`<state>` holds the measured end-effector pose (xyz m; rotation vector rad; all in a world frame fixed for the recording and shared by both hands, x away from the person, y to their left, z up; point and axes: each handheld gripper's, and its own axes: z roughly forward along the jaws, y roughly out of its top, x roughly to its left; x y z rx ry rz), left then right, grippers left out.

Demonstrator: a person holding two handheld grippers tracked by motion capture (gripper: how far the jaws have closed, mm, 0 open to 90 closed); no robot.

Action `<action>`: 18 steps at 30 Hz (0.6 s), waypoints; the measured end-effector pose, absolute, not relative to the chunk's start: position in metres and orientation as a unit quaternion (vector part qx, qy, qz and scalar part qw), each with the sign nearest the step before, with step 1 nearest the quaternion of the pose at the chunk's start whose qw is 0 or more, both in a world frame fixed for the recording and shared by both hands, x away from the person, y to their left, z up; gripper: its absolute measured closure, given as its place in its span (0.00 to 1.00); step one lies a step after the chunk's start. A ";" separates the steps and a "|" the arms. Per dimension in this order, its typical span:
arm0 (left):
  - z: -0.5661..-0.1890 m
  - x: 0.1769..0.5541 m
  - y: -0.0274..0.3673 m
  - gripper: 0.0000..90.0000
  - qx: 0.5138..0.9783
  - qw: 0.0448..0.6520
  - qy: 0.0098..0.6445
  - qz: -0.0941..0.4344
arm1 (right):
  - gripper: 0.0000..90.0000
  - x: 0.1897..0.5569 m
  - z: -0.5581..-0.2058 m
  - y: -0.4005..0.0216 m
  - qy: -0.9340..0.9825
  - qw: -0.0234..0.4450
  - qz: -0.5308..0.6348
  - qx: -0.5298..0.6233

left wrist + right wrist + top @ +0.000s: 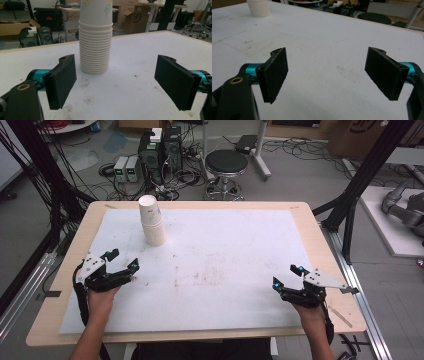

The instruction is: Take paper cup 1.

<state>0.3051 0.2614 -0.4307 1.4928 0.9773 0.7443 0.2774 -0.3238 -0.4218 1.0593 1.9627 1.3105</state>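
Left claw (120,260) w/ jaws wide apart, nothing between, near the cup stack (152,220) standing upright at desk's (320,255) far left; approach level, centre stack btwn pads, take top cup only, squeeze lightly; right claw (288,275) also apart, empty, well away; could steady the base.

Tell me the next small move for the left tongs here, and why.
Probably ease the left tongs forward toward the stack of paper cups. Their jaws stand open and empty, the stack stands upright just ahead of them on the white mat, and the right tongs sit far off.
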 end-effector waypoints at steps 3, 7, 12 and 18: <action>-0.431 0.306 0.261 0.20 0.635 0.567 0.419 0.315 | 0.21 0.278 -0.422 -0.323 0.729 0.272 0.489 0.395; -0.431 0.306 0.260 0.20 0.639 0.565 0.415 0.317 | 0.21 0.278 -0.421 -0.322 0.730 0.268 0.494 0.390; -0.430 0.304 0.259 0.20 0.640 0.566 0.413 0.314 | 0.21 0.278 -0.421 -0.317 0.736 0.266 0.490 0.383; -0.428 0.302 0.258 0.20 0.640 0.567 0.412 0.314 | 0.21 0.277 -0.419 -0.315 0.736 0.272 0.492 0.377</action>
